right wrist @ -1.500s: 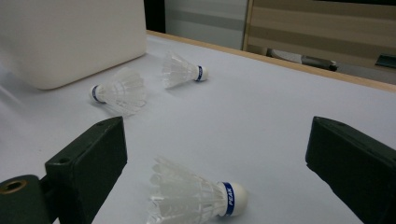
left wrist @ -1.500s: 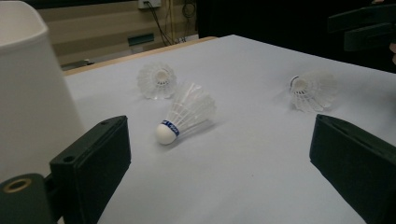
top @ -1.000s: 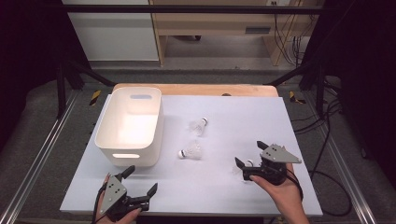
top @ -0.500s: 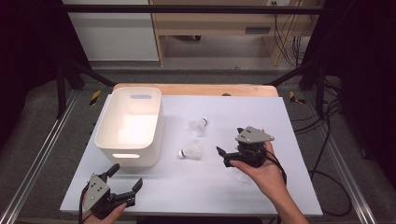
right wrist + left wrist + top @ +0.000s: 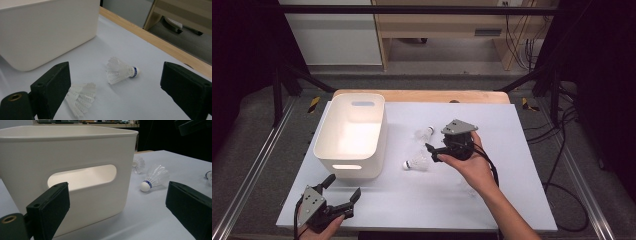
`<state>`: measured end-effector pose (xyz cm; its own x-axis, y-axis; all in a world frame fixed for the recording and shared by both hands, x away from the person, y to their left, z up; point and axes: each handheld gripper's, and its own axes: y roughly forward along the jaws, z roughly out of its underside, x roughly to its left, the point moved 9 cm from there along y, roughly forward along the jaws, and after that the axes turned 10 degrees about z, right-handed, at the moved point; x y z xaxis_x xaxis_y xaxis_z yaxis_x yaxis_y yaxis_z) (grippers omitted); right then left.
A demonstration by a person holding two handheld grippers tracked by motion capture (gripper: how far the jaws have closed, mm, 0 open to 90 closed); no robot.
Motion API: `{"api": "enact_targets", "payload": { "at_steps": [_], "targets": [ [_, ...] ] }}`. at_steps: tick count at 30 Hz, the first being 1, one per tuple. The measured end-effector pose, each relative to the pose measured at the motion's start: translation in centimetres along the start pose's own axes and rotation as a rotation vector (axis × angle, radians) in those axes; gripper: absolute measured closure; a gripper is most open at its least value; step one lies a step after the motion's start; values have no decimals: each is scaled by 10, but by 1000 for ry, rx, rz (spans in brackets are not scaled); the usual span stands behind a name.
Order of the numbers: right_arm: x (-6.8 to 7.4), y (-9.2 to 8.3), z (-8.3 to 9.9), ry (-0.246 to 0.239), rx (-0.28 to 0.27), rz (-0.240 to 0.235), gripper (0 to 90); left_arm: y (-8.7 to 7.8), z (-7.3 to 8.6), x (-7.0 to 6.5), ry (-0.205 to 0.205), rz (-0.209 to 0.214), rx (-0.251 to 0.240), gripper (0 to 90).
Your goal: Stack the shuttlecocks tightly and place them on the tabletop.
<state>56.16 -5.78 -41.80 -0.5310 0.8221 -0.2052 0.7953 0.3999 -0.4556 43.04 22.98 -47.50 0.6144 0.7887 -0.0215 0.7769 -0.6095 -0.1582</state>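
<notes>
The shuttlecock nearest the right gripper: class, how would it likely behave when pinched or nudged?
The shuttlecock looks very light, so a nudge would probably send it skidding. Lying on its side on the table, its cone shape would likely roll in a curve. Its thin white skirt seems crushable, so the right gripper should close gently.
</notes>
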Motion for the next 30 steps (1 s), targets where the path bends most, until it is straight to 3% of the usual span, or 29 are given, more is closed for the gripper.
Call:
{"api": "enact_targets", "payload": {
  "at_steps": [2, 11, 30],
  "targets": [
    [0, 10, -6, 32, 5, -2, 110, 0, 1, 2, -4, -2, 1, 55],
    [0, 41, -12, 57, 22, 14, 200, 2, 5, 3, 0, -4, 17, 55],
    [1, 89, -18, 117, 71, 34, 206, -1, 0, 10, -8, -18, -24, 58]
  ]
}}
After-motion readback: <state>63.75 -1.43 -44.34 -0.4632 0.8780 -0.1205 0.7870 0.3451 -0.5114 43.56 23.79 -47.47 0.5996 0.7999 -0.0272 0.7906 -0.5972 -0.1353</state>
